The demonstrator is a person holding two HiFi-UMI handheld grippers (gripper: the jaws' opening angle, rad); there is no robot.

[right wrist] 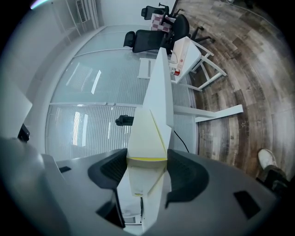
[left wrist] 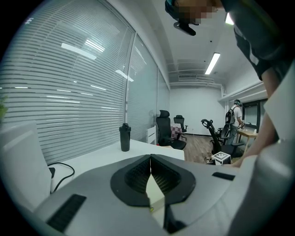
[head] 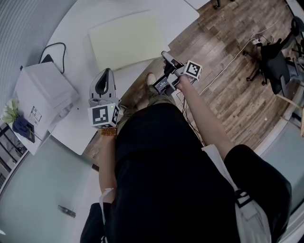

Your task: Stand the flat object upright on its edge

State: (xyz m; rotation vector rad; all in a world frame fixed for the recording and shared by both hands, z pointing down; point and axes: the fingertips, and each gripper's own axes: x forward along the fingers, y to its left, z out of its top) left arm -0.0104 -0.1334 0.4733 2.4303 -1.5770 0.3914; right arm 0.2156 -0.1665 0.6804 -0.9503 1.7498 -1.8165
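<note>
Starting at the right gripper (right wrist: 146, 154): it is rolled on its side, one jaw over the other, and the jaws stand wide. The near corner of the flat object (head: 127, 40), a pale yellow slab, is pushed in between them. It fills the gap and appears to meet both pads, though how firmly they bear on it I cannot judge.

In the head view that is the slab's 5 o'clock corner, right at the rim of the white table (head: 95, 14). The rest of the slab lies flat on the table and runs away from this gripper toward 10 and 11 o'clock. Its long axis goes roughly 9 to 3, tipped a little toward 2.

The left gripper (left wrist: 150, 160) has its jaws closed together on nothing. It points toward 12 o'clock, with its tip just beside the slab's 7 o'clock corner; whether it touches I cannot tell.

The right hand therefore has the hold, at one end of the near long edge. Raising that edge would likely hinge the slab on its far long edge. Because the grip is at a corner, the slab may twist, and the closed left gripper is placed to steady the other end.

Farther out, a white box (head: 45, 90) sits at 9 o'clock of the left gripper.
</note>
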